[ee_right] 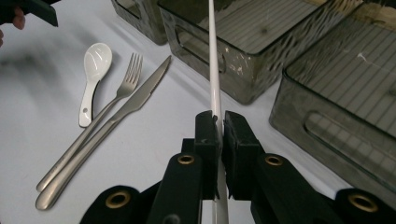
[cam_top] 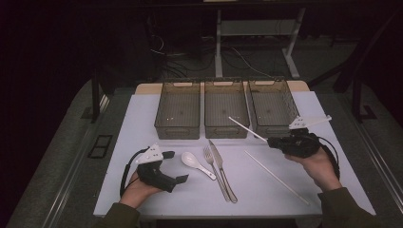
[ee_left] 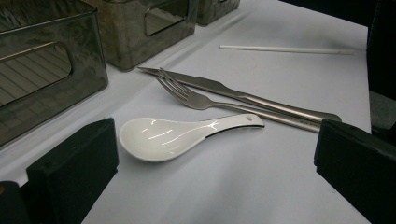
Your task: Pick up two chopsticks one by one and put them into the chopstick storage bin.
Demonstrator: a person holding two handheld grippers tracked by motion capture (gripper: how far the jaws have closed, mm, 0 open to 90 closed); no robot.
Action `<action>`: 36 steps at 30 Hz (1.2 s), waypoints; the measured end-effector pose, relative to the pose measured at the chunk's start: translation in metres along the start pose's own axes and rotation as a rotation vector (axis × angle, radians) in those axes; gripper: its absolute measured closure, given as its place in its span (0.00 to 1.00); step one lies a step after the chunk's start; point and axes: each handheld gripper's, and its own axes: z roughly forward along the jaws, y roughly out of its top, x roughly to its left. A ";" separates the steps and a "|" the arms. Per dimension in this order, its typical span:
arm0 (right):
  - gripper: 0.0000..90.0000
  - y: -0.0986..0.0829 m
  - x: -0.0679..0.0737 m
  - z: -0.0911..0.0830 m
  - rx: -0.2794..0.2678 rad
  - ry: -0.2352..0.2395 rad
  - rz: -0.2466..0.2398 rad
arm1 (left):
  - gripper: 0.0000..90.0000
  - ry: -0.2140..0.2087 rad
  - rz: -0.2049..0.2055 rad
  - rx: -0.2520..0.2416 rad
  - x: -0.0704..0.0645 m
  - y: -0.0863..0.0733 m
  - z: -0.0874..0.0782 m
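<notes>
My right gripper (cam_top: 272, 141) (ee_right: 219, 126) is shut on a white chopstick (cam_top: 247, 129) (ee_right: 212, 60), held above the table and pointing toward the front of the middle bin (cam_top: 225, 132). A second white chopstick (cam_top: 275, 176) (ee_left: 285, 49) lies flat on the table in front of my right hand. My left gripper (cam_top: 176, 166) (ee_left: 210, 177) stands open just left of the white spoon (cam_top: 192, 161) (ee_left: 163, 137) (ee_right: 95, 63), with nothing between its jaws. To the right of the spoon lie a fork (cam_top: 209, 156) (ee_left: 196, 98) (ee_right: 119, 95) and a knife (cam_top: 217, 159) (ee_left: 224, 87) (ee_right: 135, 102), side by side.
Three clear grey bins stand in a row at the back of the white table: left bin (cam_top: 177, 133) (ee_left: 46, 79), middle bin (ee_right: 233, 70), right bin (cam_top: 291, 102) (ee_right: 327, 135). All look empty. Dark floor, cables and desk legs lie beyond the table.
</notes>
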 end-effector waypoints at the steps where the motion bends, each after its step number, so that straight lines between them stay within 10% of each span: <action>1: 0.94 0.002 0.000 0.002 0.001 -0.002 0.001 | 0.00 -0.001 0.001 0.002 0.000 0.000 0.000; 36: 0.94 0.099 0.015 0.077 0.028 -0.007 -0.052 | 0.00 -0.006 -0.005 -0.017 -0.002 0.001 0.000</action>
